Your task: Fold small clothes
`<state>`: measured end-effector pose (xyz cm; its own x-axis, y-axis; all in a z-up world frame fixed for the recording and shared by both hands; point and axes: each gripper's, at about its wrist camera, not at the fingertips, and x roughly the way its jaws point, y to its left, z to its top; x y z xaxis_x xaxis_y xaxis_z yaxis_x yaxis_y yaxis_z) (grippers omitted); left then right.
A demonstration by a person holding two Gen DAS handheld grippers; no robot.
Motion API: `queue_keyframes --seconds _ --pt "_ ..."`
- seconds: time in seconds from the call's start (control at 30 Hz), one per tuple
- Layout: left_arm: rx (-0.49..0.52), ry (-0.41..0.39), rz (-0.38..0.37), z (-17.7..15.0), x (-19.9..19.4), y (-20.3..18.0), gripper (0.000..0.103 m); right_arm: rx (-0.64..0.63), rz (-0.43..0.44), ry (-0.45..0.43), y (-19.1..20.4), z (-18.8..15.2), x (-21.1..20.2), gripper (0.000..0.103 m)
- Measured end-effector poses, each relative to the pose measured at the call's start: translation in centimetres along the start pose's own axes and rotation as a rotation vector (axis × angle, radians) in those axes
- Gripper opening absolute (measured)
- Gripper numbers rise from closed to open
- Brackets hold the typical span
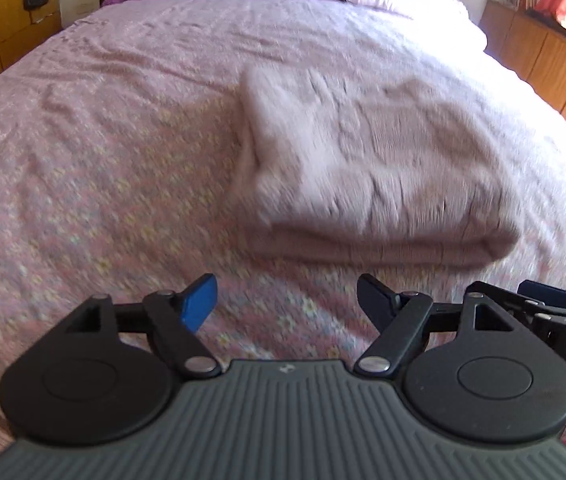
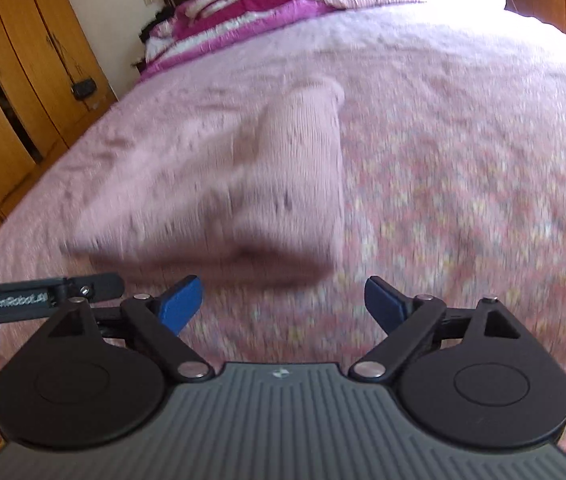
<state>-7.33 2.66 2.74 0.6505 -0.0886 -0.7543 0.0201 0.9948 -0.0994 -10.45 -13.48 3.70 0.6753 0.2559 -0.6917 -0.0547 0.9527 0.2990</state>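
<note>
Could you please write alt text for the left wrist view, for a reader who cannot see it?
A folded pink knit garment lies on a pink floral bedspread, just ahead of the open, empty left gripper. The right gripper pokes in at the right edge, and the picture is motion-blurred.

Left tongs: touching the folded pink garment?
Apart. In the left wrist view the left tongs stand open, with patterned bedspread showing between their tips and the folded pink garment.
</note>
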Motion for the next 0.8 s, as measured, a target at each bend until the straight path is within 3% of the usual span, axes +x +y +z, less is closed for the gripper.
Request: queue_keyframes --seconds 0.2,0.47,0.57,0.8 --pt "0.047 0.017 0.060 -1.1 1.7 -1.2 0.078 -0.036 -0.045 0.030 0.3 -1.8 1.5 0.093" --pt "0.028 0.029 0.081 -1.0 2.0 -1.4 0.080 -0.041 -0.038 0.020 0.0 -2.5 2.4 0.097" --pt "0.021 0.036 0.090 -1.0 2.1 -1.5 0.091 -0.039 -0.035 0.016 0.0 -2.7 2.5 0.099" --pt "0.006 0.035 0.094 -1.1 2.2 -1.3 0.092 -0.025 -0.029 0.011 -0.2 -2.6 2.8 0.101"
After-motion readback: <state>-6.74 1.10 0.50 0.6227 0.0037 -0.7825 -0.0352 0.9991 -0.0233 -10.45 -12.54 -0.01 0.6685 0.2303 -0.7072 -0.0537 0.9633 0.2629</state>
